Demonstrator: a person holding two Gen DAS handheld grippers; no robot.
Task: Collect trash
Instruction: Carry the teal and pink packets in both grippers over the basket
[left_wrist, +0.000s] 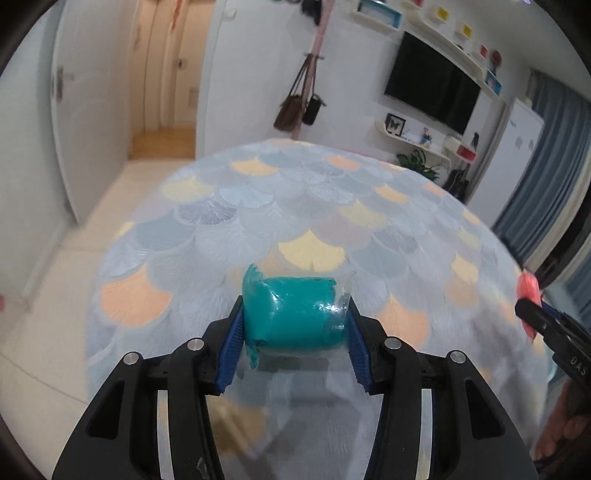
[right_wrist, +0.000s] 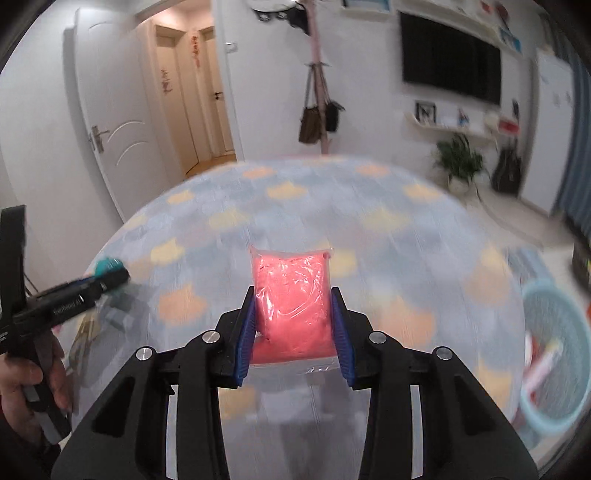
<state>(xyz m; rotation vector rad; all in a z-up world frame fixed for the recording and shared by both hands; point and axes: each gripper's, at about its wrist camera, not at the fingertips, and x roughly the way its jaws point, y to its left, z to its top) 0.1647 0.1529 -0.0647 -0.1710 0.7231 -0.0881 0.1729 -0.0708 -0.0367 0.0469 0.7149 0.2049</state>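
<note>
My left gripper (left_wrist: 293, 317) is shut on a teal clay bag (left_wrist: 295, 312) in clear plastic and holds it above the table with the scale-patterned cloth (left_wrist: 295, 206). My right gripper (right_wrist: 293, 306) is shut on a red clay bag (right_wrist: 291, 302) in clear plastic, also above the cloth. The right gripper and its red bag (left_wrist: 528, 295) show at the right edge of the left wrist view. The left gripper (right_wrist: 107, 275) with the teal bag (right_wrist: 107, 266) shows at the left of the right wrist view. A light blue basket (right_wrist: 554, 354) with trash in it stands low at the right, beside the table.
The table (right_wrist: 369, 206) fills the middle of both views. Beyond it are a pink coat stand with bags (right_wrist: 319, 110), a wall TV (right_wrist: 450, 66), a plant (right_wrist: 458, 158) and white doors (right_wrist: 118, 122). A hand (right_wrist: 22, 376) holds the left gripper's handle.
</note>
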